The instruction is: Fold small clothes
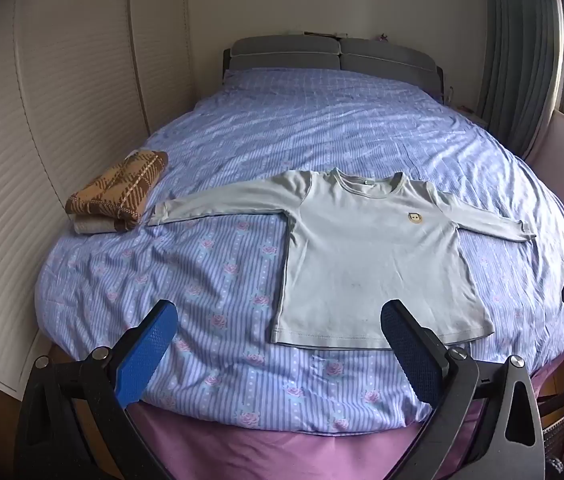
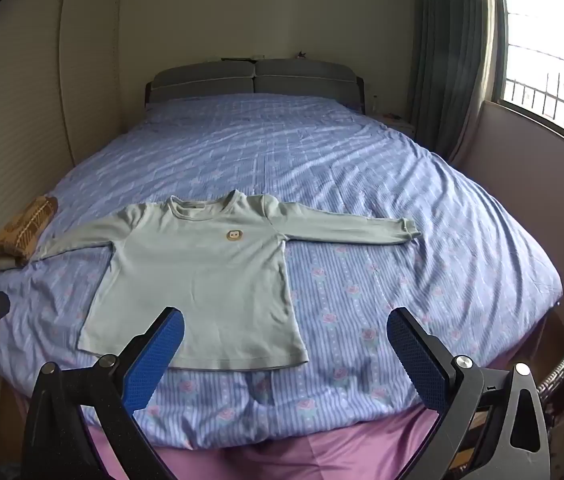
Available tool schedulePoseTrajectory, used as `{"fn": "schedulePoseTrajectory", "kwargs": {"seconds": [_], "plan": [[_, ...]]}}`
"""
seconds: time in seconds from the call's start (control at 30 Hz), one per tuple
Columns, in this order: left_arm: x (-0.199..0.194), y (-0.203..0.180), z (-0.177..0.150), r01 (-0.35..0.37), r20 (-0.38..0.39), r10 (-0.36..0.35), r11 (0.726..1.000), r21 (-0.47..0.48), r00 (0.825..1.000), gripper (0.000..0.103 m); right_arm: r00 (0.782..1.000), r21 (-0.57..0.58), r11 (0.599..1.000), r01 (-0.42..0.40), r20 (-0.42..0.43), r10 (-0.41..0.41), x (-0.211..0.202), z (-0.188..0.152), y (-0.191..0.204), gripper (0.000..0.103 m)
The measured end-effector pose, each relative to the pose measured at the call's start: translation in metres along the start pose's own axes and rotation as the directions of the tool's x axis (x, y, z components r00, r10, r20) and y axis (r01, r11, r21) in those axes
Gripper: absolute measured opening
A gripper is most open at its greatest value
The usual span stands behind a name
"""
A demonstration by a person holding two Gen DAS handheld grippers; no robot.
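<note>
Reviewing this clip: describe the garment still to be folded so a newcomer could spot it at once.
Start at the bed with its blue striped cover. Near the foot end a shirt lies flat, front up, both long sleeves spread sideways. It is plain pale green with a small round badge on the chest, unlike the brown patterned folded pile by the bed's left edge.

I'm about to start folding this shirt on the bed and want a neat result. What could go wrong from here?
The pale green shirt lies flat on a rumpled striped bedspread, so the tongs could pinch the cover along with a sleeve. Its hem sits near the bed's front edge, so a tug toward you might drag it off. The shirt's sleeve on the left tongs side ends close to the folded brown garment; a sweeping fold could disturb that pile. The right tongs are also open.
</note>
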State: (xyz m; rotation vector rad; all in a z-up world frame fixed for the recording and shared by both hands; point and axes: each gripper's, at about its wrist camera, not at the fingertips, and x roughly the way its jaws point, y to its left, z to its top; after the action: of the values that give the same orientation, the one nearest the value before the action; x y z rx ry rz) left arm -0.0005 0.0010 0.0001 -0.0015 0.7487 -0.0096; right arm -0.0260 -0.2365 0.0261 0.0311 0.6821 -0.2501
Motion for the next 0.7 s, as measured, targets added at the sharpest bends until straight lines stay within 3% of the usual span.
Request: {"fn": "schedulePoseTrajectory", "kwargs": {"seconds": [0.1, 0.13, 0.7], "plan": [[-0.002, 0.004, -0.001, 0.008, 0.005, -0.008, 1.000, 0.009, 1.000, 0.103, 1.000, 0.002, 1.000, -0.001, 0.003, 0.001, 0.000, 0.000, -0.001, 0.103], [-0.001, -0.003, 0.000, -0.035, -0.006, 0.035, 0.999, 0.019, 0.999, 0.103, 1.000, 0.002, 1.000, -0.001, 0.003, 0.001, 0.000, 0.000, -0.001, 0.103], [-0.005, 0.001, 0.001, -0.015, -0.007, 0.015, 1.000, 0.010, 1.000, 0.103, 1.000, 0.026, 1.000, 0.005, 0.018, -0.005, -0.010, 0.001, -0.014, 0.103]]}}
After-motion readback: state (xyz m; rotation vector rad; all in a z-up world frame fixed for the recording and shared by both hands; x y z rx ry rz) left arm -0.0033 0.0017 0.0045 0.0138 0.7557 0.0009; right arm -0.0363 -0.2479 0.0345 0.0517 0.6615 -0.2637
